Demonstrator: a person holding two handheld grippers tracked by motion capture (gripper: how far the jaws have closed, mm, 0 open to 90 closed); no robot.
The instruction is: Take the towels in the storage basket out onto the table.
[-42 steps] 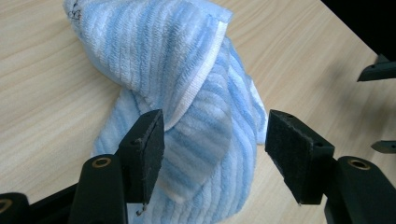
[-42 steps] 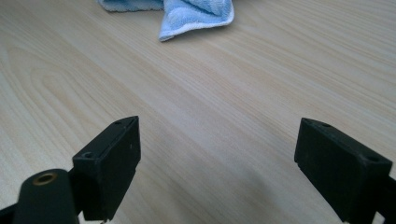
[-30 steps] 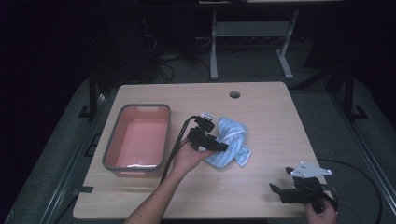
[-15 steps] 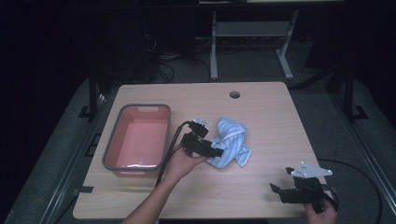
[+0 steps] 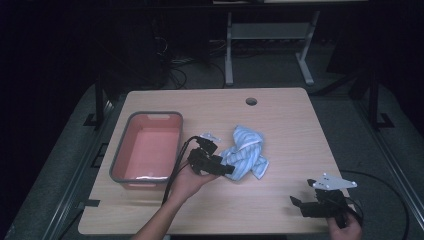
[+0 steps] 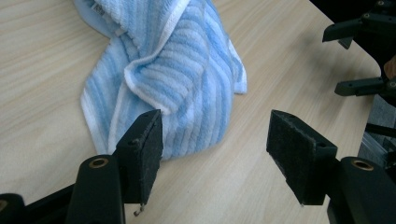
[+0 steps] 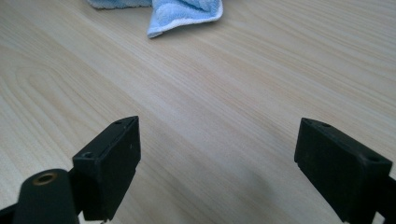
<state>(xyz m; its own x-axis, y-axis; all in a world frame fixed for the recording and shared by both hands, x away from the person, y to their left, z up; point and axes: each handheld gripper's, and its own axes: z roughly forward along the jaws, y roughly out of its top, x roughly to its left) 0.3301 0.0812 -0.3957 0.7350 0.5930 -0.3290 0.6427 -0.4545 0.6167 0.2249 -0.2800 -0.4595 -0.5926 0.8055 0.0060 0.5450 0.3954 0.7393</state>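
bin (image 5: 148, 150) – far left, well clear of the work | left gripper (image 5: 226, 169) – jaws apart, nothing pinched, at the near edge of the towel (image 5: 246, 156) lying crumpled mid-table; close now and you'd likely grab one loose fold, rest drags | right gripper (image 5: 296, 206) – jaws wide, empty, well apart from towel – no backup if it slips

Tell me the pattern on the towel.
The towel has light blue and white stripes with white edging, clearest in the left gripper view.
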